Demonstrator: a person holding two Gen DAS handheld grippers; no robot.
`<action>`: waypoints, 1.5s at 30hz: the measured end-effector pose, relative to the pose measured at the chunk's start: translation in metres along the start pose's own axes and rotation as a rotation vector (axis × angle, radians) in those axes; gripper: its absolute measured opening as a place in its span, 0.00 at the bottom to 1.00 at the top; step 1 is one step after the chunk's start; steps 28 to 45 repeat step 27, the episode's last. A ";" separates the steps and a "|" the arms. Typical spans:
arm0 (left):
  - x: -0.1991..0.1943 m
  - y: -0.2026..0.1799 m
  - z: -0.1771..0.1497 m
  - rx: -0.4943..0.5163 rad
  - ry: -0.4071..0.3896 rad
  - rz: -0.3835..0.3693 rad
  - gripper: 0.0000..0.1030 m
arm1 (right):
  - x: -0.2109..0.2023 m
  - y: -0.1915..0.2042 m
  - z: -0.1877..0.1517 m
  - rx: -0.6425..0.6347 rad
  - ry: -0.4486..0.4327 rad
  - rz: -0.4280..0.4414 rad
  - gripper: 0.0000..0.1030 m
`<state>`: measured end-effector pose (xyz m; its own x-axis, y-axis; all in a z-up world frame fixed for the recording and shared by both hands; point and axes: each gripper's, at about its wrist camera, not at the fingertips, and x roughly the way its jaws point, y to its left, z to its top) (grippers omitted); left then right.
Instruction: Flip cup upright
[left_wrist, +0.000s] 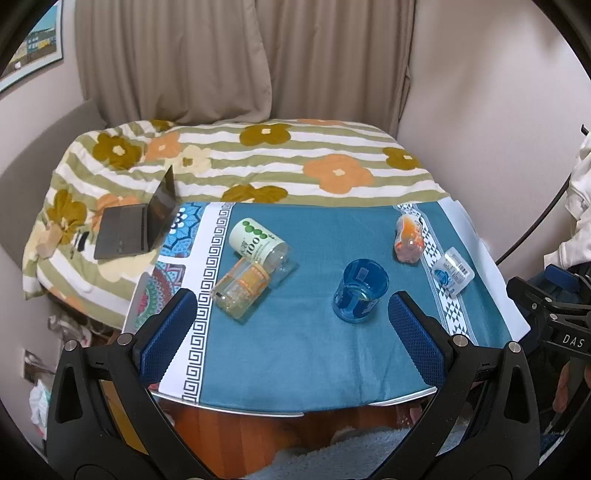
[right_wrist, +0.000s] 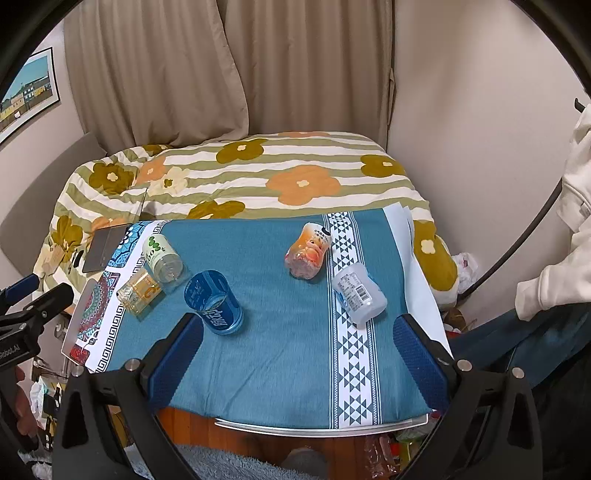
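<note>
A blue see-through cup (left_wrist: 360, 290) stands on the teal tablecloth (left_wrist: 295, 332), its round end facing up; I cannot tell which end that is. In the right wrist view the blue cup (right_wrist: 214, 302) is left of centre. My left gripper (left_wrist: 291, 314) is open and empty, held above the table's near edge, with the cup just ahead between its fingers. My right gripper (right_wrist: 295, 339) is open and empty, also near the front edge, with the cup ahead to its left.
Other cups lie on their sides: a green-dotted white one (left_wrist: 258, 242), a clear orange-banded one (left_wrist: 240, 286), an orange one (left_wrist: 408, 236) and a white-blue one (left_wrist: 452, 271). A laptop (left_wrist: 136, 225) sits on the flowered quilt behind the table.
</note>
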<state>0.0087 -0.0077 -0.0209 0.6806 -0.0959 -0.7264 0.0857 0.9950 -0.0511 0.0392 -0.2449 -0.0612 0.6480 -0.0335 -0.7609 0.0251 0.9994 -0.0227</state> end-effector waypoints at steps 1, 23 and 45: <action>0.000 0.000 0.000 0.001 -0.001 0.000 1.00 | -0.001 0.000 -0.001 0.002 -0.001 -0.001 1.00; -0.004 0.010 0.000 0.001 -0.001 0.013 1.00 | -0.007 0.000 -0.003 0.014 -0.007 -0.013 1.00; -0.004 0.010 0.000 0.006 -0.009 0.017 1.00 | -0.008 0.001 -0.003 0.020 -0.007 -0.021 1.00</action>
